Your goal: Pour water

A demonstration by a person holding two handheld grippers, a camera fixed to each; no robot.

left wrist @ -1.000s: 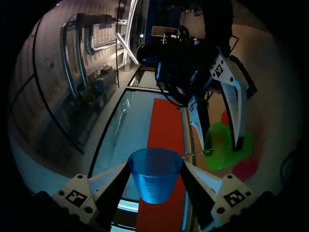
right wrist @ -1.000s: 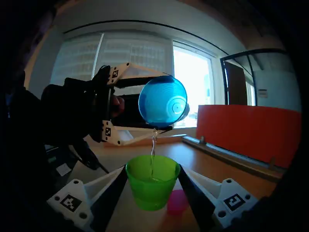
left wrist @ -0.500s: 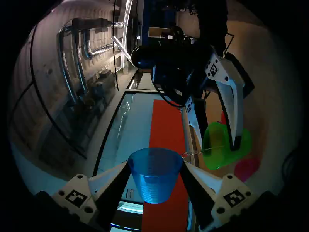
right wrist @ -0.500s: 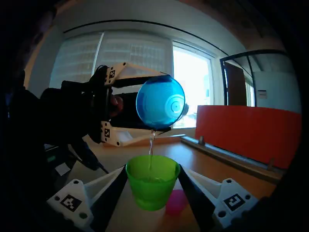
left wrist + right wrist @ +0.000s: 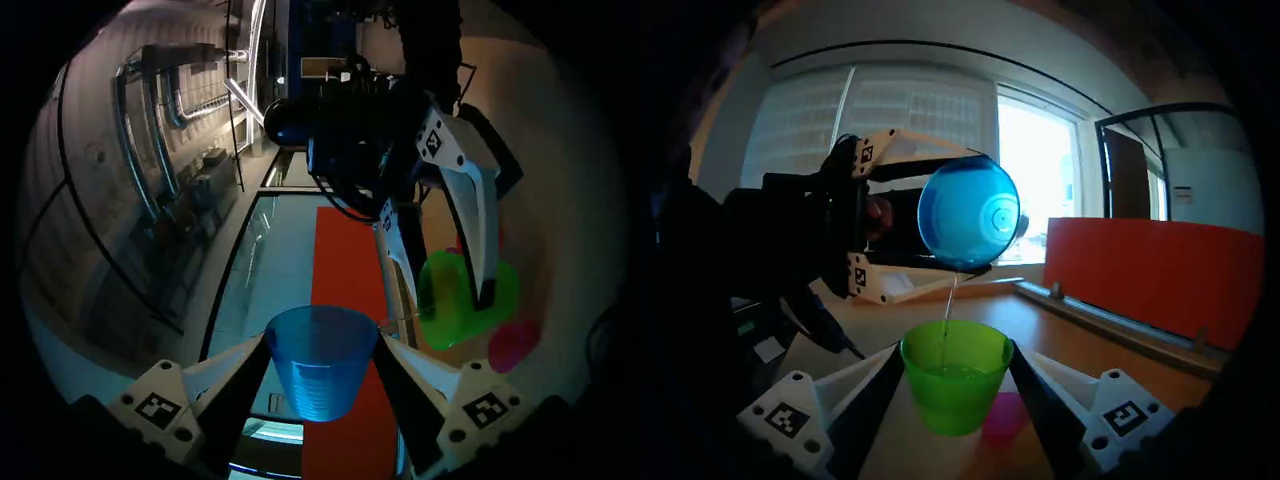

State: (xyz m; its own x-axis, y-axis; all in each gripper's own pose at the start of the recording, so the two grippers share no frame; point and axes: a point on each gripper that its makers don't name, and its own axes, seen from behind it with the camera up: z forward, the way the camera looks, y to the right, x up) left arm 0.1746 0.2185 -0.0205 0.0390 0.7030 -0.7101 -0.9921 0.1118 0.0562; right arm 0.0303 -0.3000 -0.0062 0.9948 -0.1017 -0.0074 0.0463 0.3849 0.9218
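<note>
My left gripper is shut on a blue cup, held tipped on its side. In the right gripper view that blue cup shows its underside, with the left gripper around it, and a thin stream of water falls from its lower rim. The stream lands in a green cup held upright, on which my right gripper is shut. Water lies inside the green cup. In the left gripper view the green cup sits between the right gripper's white fingers, right of the blue cup.
A wooden table lies under the cups, with a pink disc just behind the green cup. An orange partition runs along the table's right side. Bright windows stand behind. A dark-sleeved hand holds the left gripper.
The blue cup has tipped a little further and drifted slightly left in the right gripper view. The water stream has thinned. The green cup has stayed in place.
</note>
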